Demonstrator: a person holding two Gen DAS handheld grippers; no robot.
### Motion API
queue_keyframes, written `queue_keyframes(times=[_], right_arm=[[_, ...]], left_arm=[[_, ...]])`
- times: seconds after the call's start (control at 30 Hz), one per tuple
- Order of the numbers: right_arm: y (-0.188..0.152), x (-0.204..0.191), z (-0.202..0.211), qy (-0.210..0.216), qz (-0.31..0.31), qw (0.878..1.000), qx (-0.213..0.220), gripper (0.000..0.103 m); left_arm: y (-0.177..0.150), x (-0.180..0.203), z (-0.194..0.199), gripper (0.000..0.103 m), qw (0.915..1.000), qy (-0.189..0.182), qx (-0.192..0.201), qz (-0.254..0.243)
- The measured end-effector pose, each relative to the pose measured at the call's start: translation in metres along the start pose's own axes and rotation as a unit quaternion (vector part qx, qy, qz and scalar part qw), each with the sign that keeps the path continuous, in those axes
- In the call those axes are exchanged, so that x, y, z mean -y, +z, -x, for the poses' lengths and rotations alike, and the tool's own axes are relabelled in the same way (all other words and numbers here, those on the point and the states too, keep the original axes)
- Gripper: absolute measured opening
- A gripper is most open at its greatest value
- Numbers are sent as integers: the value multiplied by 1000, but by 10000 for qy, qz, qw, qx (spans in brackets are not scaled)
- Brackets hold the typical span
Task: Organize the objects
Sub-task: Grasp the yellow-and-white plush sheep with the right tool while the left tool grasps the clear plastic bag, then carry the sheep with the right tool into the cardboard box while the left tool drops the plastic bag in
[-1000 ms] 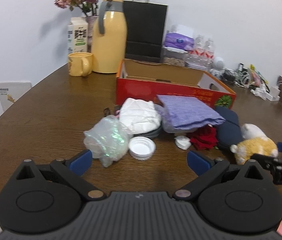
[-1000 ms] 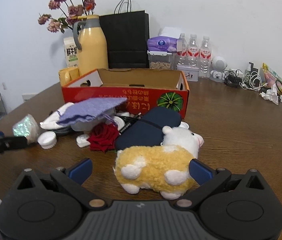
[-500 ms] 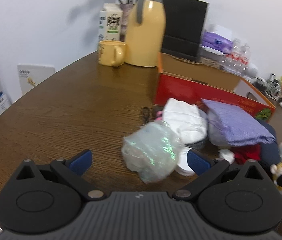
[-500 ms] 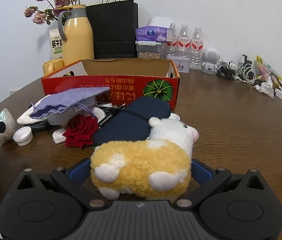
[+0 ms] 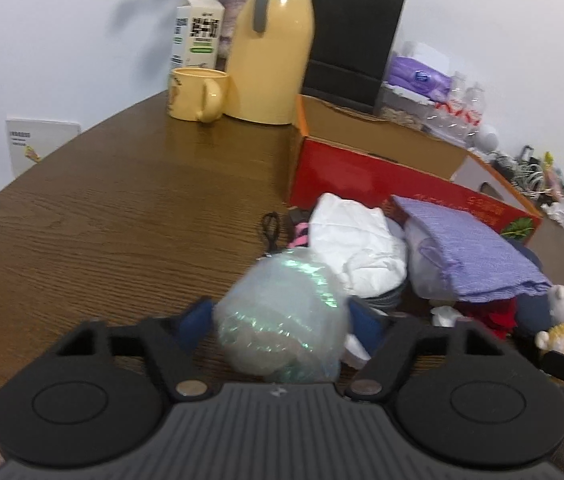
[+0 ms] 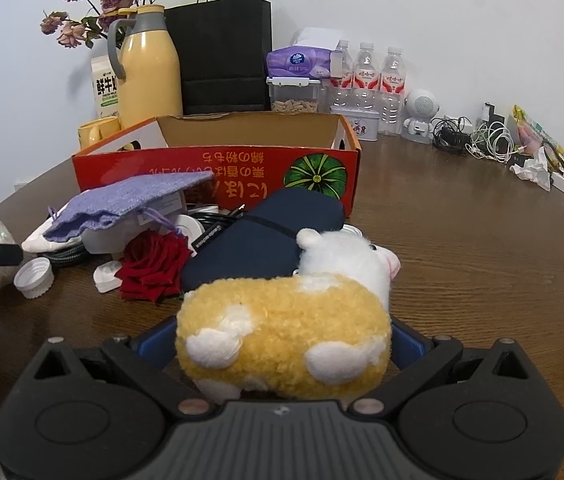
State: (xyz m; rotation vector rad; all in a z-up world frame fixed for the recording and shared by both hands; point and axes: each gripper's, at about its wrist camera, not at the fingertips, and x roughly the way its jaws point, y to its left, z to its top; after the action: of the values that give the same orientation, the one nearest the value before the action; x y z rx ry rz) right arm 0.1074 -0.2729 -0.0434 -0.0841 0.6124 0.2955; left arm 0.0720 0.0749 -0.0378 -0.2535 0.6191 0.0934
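Grasp step, two tools. Left wrist view: left gripper [image 5: 282, 316] jaws closing around the crumpled plastic bag [image 5: 282, 320] lying between them. Right wrist view: right gripper [image 6: 282, 340] flanks the plush cow [image 6: 285, 340]; whether the pads press cannot be told. Next, probably, lift toward the red box [image 6: 218, 168] ahead.

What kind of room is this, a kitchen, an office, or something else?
Probably an office or meeting room used as a household set-up, not a kitchen: a big wooden table against a bare white wall, with water bottles, a tangle of charging cables and a yellow thermos jug.
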Motion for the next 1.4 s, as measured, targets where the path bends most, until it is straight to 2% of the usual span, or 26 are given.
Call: queue_keyframes(times=[0.03, 0.13, 0.33, 0.5, 0.67, 0.87, 1.03, 1.23, 1.4], right_arm=[[0, 1, 0, 18, -7, 10000, 23, 103], [-3, 1, 1, 53, 49, 9999, 70, 101], [-6, 6, 12, 201, -8, 9994, 297, 97], [2, 4, 29, 218, 168, 9970, 722, 97], [28, 0, 38, 222, 462, 9914, 1203, 97], [76, -12, 26, 280, 855, 9809, 1725, 97], [123, -24, -1, 367, 917, 9759, 1944, 97], [173, -31, -50, 422, 882, 9774, 1873, 97], [191, -31, -101, 527, 769, 9829, 1586, 97]], left_arm=[[0, 0, 0, 55, 10000, -21, 12, 0], [0, 1, 4, 49, 9999, -118, 61, -32], [7, 6, 22, 46, 9990, -206, 366, -136], [23, 14, 36, 46, 9967, -293, 695, -282], [49, 30, 38, 46, 9922, -434, 1050, -508], [90, 62, 36, 46, 9823, -776, 1525, -764], [125, 88, 11, 46, 9783, -875, 1694, -805], [154, 103, -40, 46, 9826, -798, 1550, -636], [172, 108, -91, 46, 9886, -663, 1275, -453]])
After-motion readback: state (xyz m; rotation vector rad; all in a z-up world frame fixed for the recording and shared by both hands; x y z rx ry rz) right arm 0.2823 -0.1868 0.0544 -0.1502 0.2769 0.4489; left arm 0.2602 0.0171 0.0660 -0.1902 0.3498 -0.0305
